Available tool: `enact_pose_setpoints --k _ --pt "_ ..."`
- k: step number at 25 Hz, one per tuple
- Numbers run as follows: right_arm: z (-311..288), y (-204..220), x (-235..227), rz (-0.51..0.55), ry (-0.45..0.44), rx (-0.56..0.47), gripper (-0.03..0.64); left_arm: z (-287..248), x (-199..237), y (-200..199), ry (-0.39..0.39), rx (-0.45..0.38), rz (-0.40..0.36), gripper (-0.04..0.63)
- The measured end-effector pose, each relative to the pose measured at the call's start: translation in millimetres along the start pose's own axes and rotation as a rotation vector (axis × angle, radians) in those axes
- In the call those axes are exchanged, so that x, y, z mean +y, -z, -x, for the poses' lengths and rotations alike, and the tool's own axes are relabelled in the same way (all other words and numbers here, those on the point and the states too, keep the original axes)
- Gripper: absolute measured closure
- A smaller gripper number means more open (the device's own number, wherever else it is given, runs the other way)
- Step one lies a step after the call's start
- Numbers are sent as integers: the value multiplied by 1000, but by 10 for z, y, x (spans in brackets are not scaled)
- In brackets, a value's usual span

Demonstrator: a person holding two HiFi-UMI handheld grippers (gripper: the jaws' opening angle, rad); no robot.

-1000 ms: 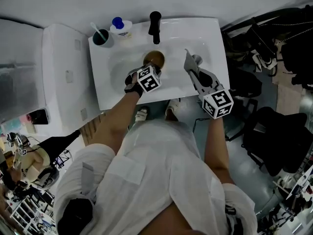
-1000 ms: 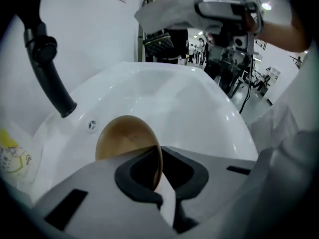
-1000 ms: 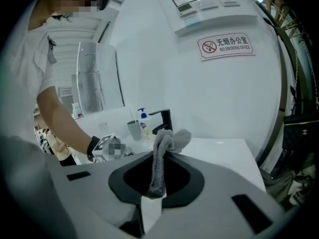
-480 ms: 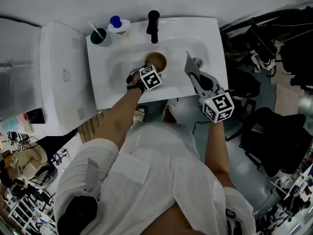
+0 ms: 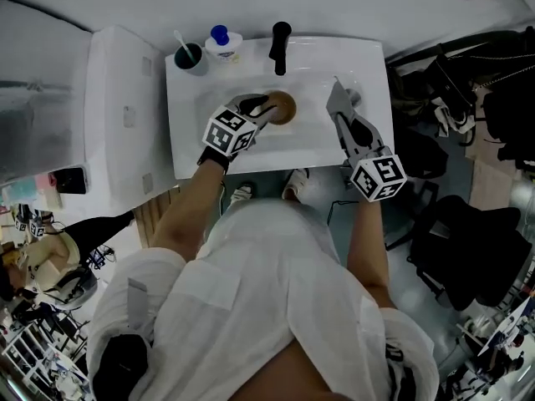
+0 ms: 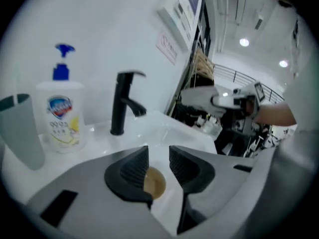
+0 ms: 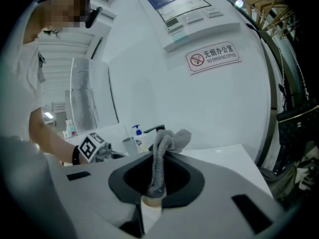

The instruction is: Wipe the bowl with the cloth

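Sink (image 5: 251, 161), white: one.
- Bowl (image 5: 284, 107), brown: one, mid-basin, just in front of the faucet (image 5: 280, 47).
- Cloth (image 7: 172, 141), grey: one, pinched in the right gripper (image 7: 154, 190) over the sink's right edge.
- Left gripper (image 6: 158, 156): jaws just opened, holding nothing, bowl visible beyond the gap.
- Soap bottle (image 5: 222, 42): one, and cup (image 5: 191, 57): one, both at the back-left corner.
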State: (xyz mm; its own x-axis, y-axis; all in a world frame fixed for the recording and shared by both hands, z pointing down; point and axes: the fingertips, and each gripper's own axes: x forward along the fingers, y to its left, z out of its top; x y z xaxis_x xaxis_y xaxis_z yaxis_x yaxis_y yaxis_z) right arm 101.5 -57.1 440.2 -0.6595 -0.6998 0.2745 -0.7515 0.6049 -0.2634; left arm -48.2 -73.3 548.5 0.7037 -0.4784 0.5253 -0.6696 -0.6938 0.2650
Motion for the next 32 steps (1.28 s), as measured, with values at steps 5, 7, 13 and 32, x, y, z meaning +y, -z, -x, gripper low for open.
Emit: enact_pose_setpoints --k 5,7,13,32 --pt "-43 -301 31 19 35 -82 566 742 134 -834 -15 -385 85 465" --pt "-37 -454 55 35 47 -121 566 1029 183 -1082 -29 -501 91 465" --pt "70 -864 218 107 67 -217 566 1730 233 -1537 -87 -716 59 440" --pt "297 -1066 337 182 158 -269 571 1825 -142 -1676 -59 -593 -221 578"
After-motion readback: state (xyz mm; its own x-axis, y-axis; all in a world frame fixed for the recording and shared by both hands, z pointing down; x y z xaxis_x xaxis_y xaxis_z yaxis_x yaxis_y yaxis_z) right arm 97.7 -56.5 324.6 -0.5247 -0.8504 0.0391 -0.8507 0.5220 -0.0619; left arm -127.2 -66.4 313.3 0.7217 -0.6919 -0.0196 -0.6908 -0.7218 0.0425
